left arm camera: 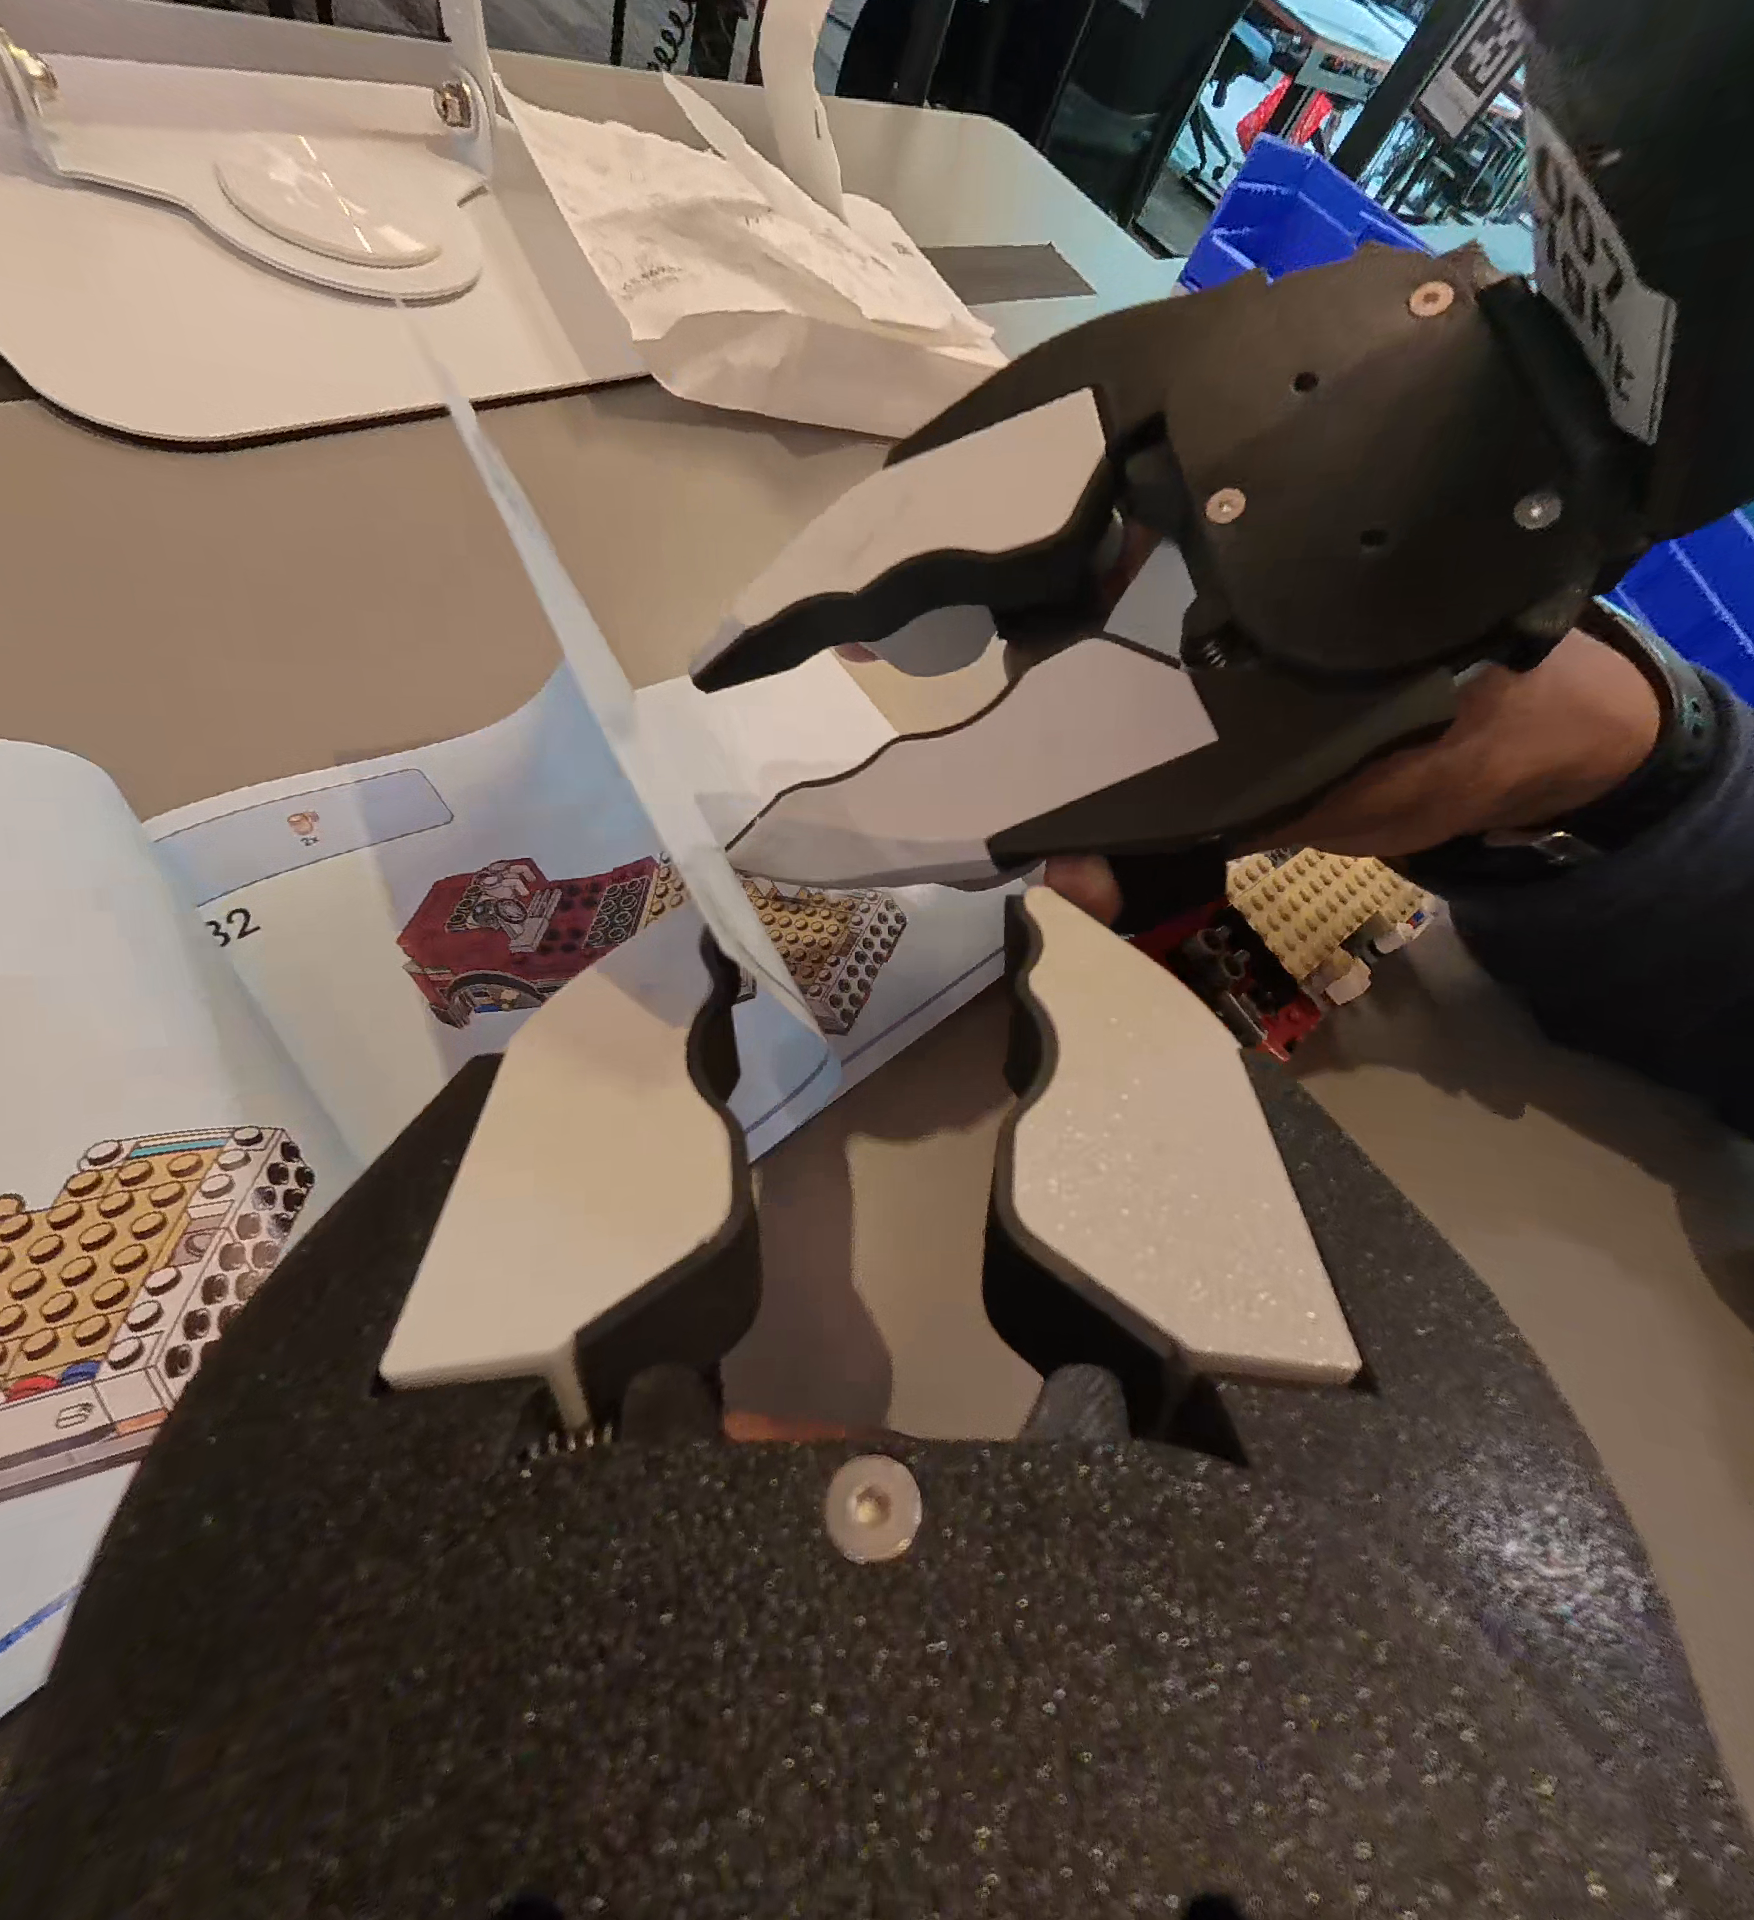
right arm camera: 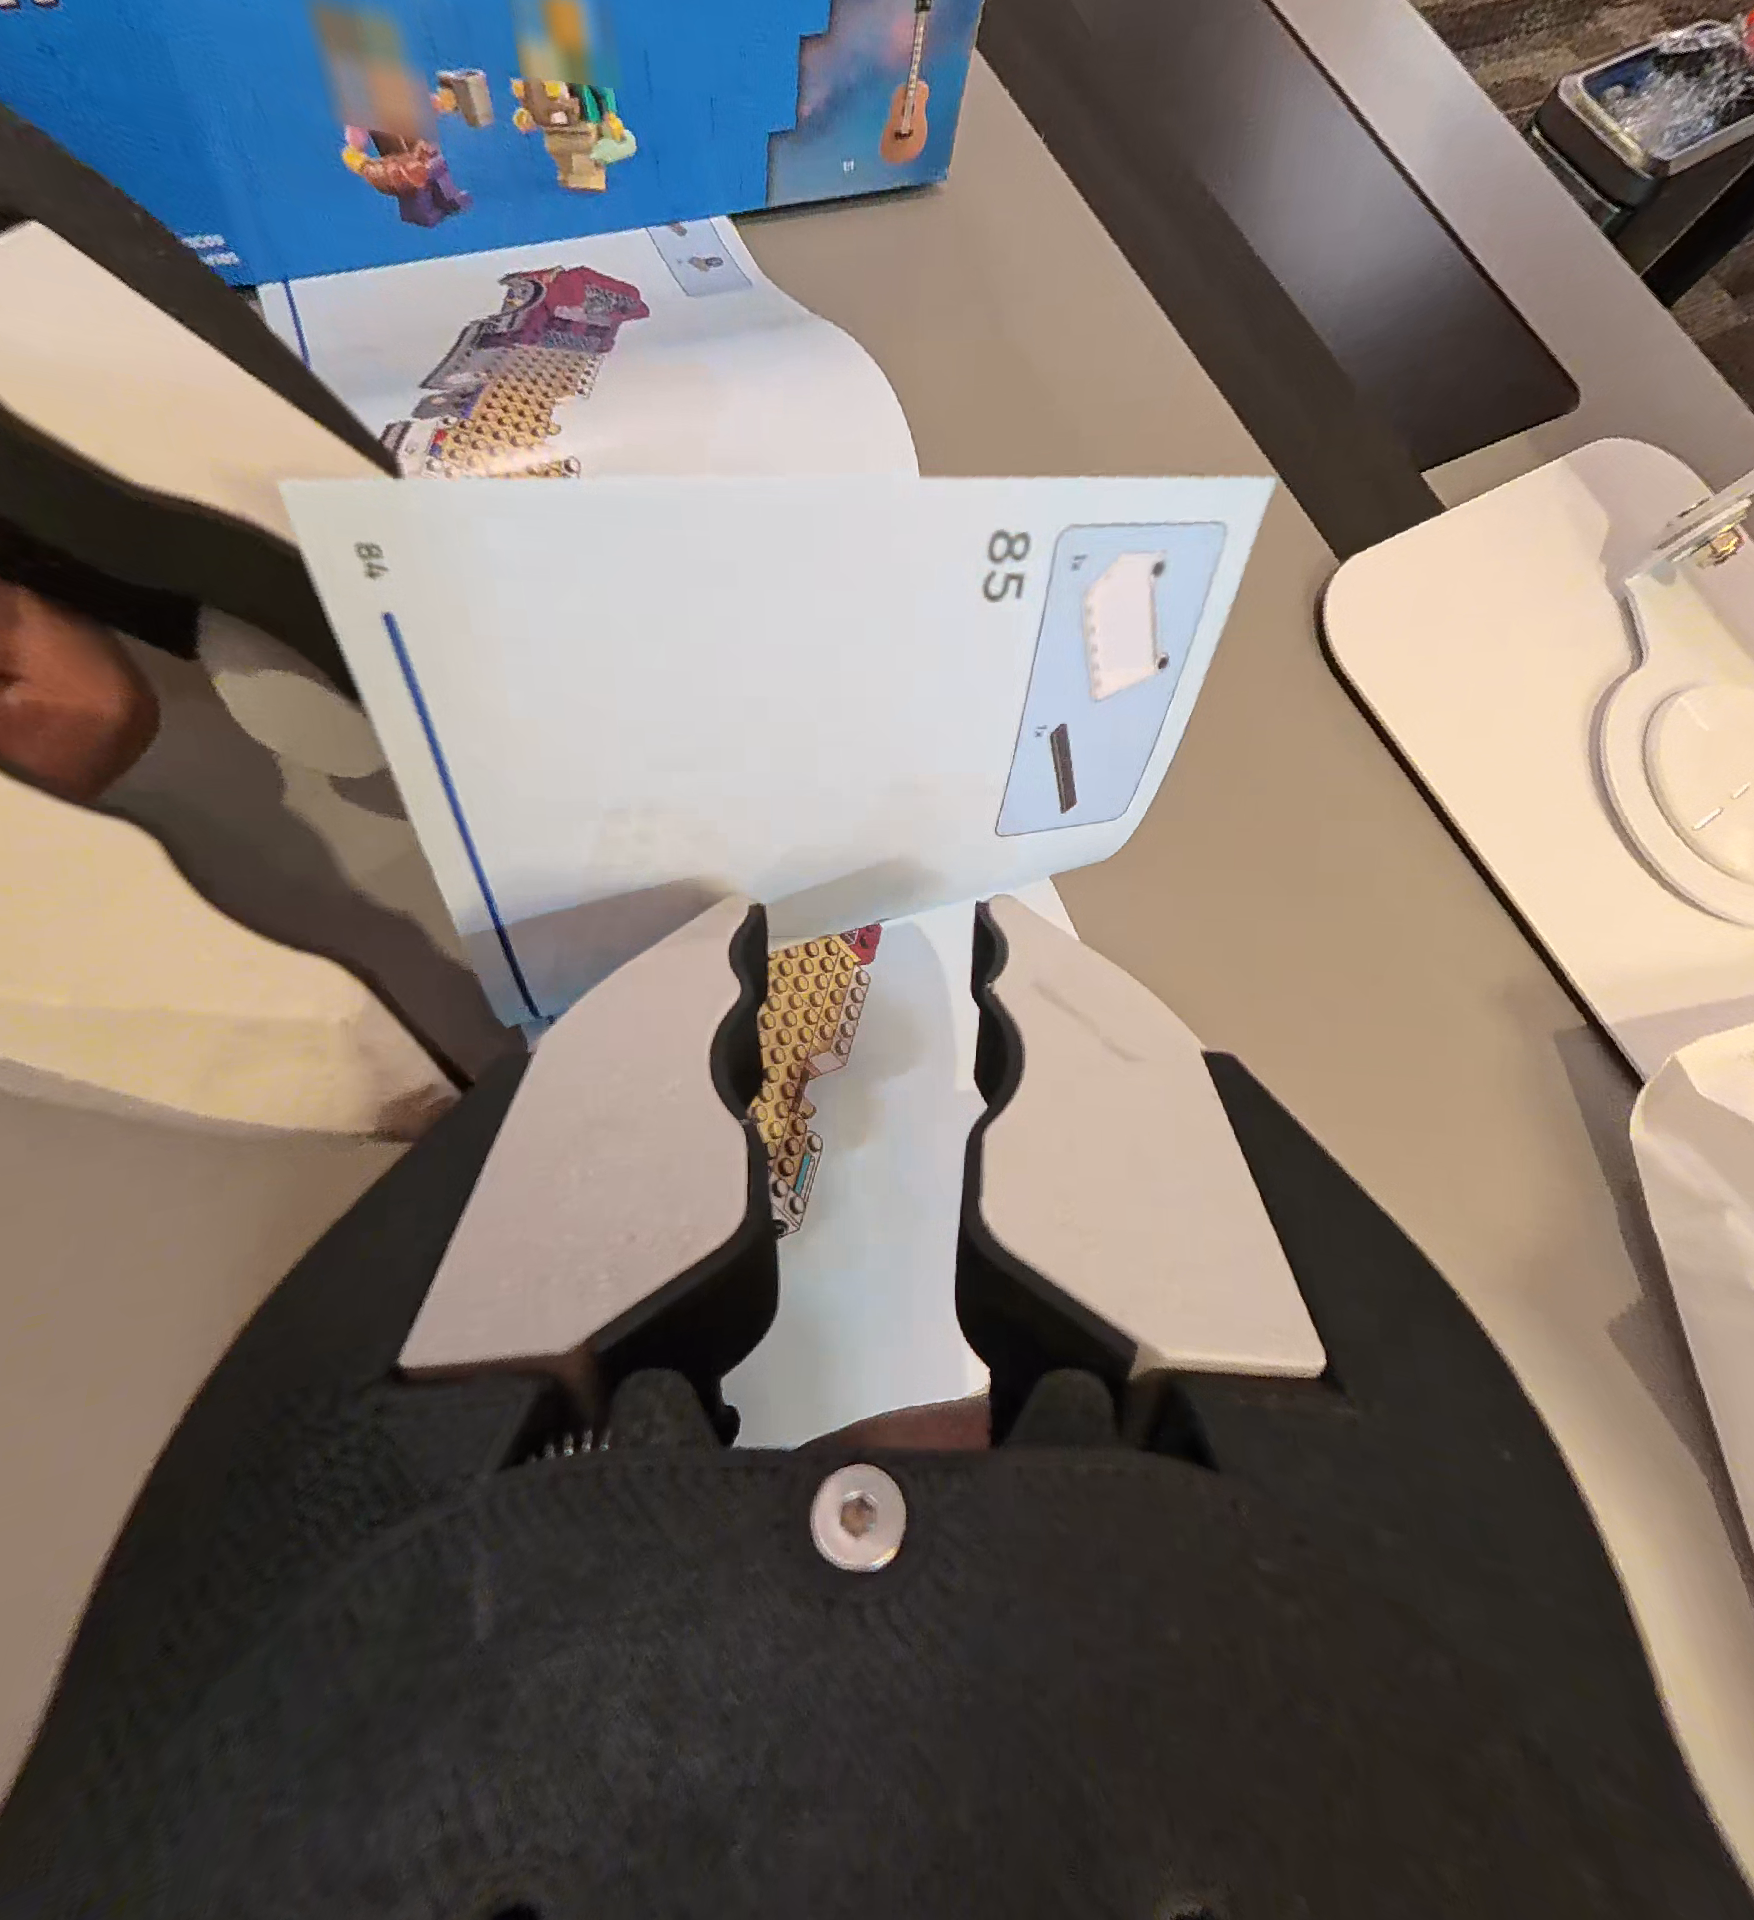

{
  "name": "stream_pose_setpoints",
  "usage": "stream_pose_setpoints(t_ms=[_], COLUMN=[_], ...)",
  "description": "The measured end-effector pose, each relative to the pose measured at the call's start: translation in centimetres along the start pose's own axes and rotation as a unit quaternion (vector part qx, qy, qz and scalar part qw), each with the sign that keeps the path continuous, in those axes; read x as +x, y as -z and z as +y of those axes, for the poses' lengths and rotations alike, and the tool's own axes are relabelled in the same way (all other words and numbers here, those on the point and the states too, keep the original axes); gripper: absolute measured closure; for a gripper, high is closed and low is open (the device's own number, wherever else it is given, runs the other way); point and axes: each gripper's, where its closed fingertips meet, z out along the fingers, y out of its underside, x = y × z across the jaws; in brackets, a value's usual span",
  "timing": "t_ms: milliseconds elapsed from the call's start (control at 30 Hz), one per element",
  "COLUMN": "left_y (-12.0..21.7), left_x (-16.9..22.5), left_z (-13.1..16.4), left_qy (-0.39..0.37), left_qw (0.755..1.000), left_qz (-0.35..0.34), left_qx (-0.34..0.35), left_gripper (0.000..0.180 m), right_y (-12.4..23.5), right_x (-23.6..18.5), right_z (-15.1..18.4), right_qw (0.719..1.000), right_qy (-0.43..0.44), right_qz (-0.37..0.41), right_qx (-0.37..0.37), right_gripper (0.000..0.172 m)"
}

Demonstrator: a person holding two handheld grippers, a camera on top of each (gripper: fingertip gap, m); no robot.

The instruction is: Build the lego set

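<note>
An instruction booklet (left arm camera: 73, 987) with pictures of brick models lies open on the grey table (left arm camera: 229, 582). One page (left arm camera: 592, 644) stands up from it, edge-on in the left wrist view. My left gripper (left arm camera: 873, 925) is open, and the page's lower edge runs through its gap close to the left finger (left arm camera: 624, 1143), with no pad pressed on it. My right gripper (left arm camera: 722, 764) reaches in from the right, open, and its lower fingertip (left arm camera: 779, 842) touches the page. In the right wrist view the page (right arm camera: 748, 686) stands flat-on just beyond my open right gripper (right arm camera: 868, 914). A left gripper finger (right arm camera: 260, 852) is at its left side.
A tan and red brick model (left arm camera: 1309, 935) sits on the table behind the right gripper. A blue toy box (right arm camera: 229, 125) stands beyond the booklet. A white paper bag (left arm camera: 748, 239) and a white flat stand (left arm camera: 177, 312) lie at the far side. Blue bins (left arm camera: 1288, 208) are past the table.
</note>
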Motion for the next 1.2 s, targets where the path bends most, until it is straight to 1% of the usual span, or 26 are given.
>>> stream_pose_setpoints(t_ms=[167,233,267,400,500,567,633,667,733,767,900,1033,1200], left_y=[0.1,0.3,0.4,0.8,1.2,1.6,1.8,1.9,2.0,2.1,2.5,2.6,2.6], left_x=[-0.3,-0.4,-0.5,-1.3,-1.6,-1.7,-1.7,-1.7,-1.7,-1.7,-1.9,-2.1,-2.3], left_z=[-0.1,-0.3,-0.4,-0.8,-1.4,-1.8,-2.1,-2.2,-2.3,-2.5,-2.8,-2.8,-2.7], left_qy=[0.010,0.015,0.020,0.047,0.078,0.099,0.117,0.125,0.140,0.146,0.164,0.166,0.172], left_qw=[1.000,1.000,1.000,0.998,0.995,0.992,0.989,0.987,0.984,0.983,0.978,0.977,0.976], left_qz=[0.002,0.003,0.002,-0.006,0.007,0.018,0.032,0.040,0.052,0.058,0.071,0.072,0.073], left_qx=[0.004,0.010,0.014,0.036,0.059,0.074,0.084,0.088,0.095,0.098,0.109,0.113,0.115], left_gripper=[0.132,0.137,0.140,0.165,0.172,0.172,0.172,0.172,0.172,0.172,0.173,0.180,0.180], right_y=[0.0,0.0,-0.1,0.0,0.3,0.5,0.6,0.5,0.2,0.0,-0.1,0.4,0.5], right_x=[-0.1,-0.2,-0.3,-0.7,-1.1,-1.8,-2.8,-3.2,-3.3,-3.3,-3.1,-2.7,-2.5], right_z=[0.0,0.1,0.1,0.3,0.2,-0.2,-0.7,-0.8,-0.9,-0.9,-0.7,-1.6,-2.2], right_qw=[1.000,1.000,1.000,1.000,0.998,0.990,0.974,0.968,0.961,0.959,0.965,0.966,0.961], right_qy=[0.001,0.002,0.003,-0.005,-0.046,-0.108,-0.172,-0.193,-0.217,-0.224,-0.208,-0.201,-0.214], right_qz=[-0.004,-0.006,-0.008,-0.019,-0.046,-0.090,-0.144,-0.162,-0.168,-0.170,-0.158,-0.159,-0.173], right_qx=[0.001,0.001,0.001,0.002,0.011,0.021,0.026,0.025,0.019,0.017,0.002,0.017,0.029], right_gripper=[0.134,0.134,0.134,0.134,0.132,0.122,0.106,0.100,0.091,0.090,0.092,0.098,0.099])
